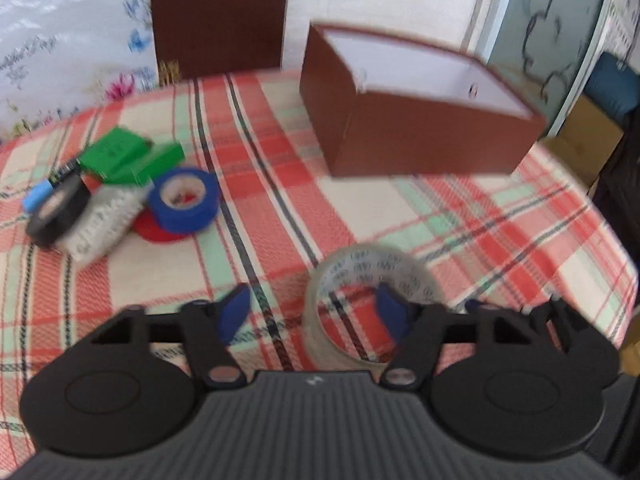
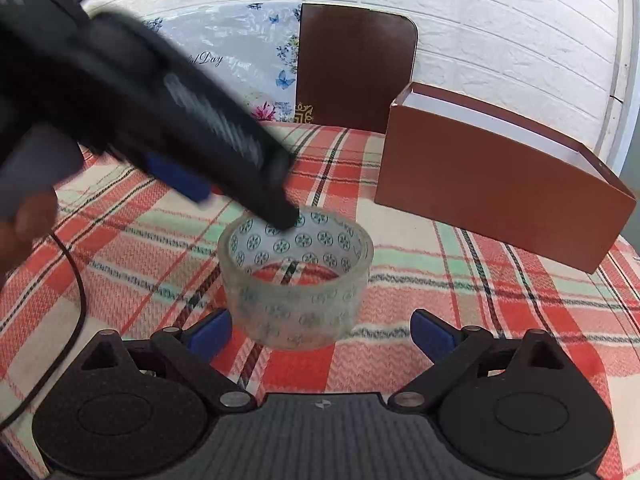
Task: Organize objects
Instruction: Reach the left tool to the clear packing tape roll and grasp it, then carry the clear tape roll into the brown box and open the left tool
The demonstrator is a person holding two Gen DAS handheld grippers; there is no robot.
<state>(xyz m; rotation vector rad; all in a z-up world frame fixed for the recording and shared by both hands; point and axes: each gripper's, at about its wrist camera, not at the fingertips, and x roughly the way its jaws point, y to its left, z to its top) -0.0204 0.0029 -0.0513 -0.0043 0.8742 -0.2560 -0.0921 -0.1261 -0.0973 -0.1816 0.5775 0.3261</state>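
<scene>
A: Plaid tablecloth (image 1: 280, 216) in red, cream and green fills the left wrist view, with an open brown box (image 1: 416, 136) at the far side, white inside.

B: And the left gripper (image 1: 316, 314) is spread wide, one blue fingertip (image 1: 390, 312) inside the ring of the clear tape roll (image 1: 368, 308), the other out over the cloth. Blurry, so contact is hard to call.

A: Far left, a pile: blue tape roll (image 1: 184, 200), black tape roll (image 1: 56, 212), green boxes (image 1: 124, 156), all touching.

B: Over to the right wrist view. Right gripper (image 2: 322, 330) also splayed apart, the tape roll sitting flat just ahead between its tips, nothing clamped.

A: The left gripper reaches in from the upper left, its tip at the roll's far rim. Brown box stands well to the right.
</scene>
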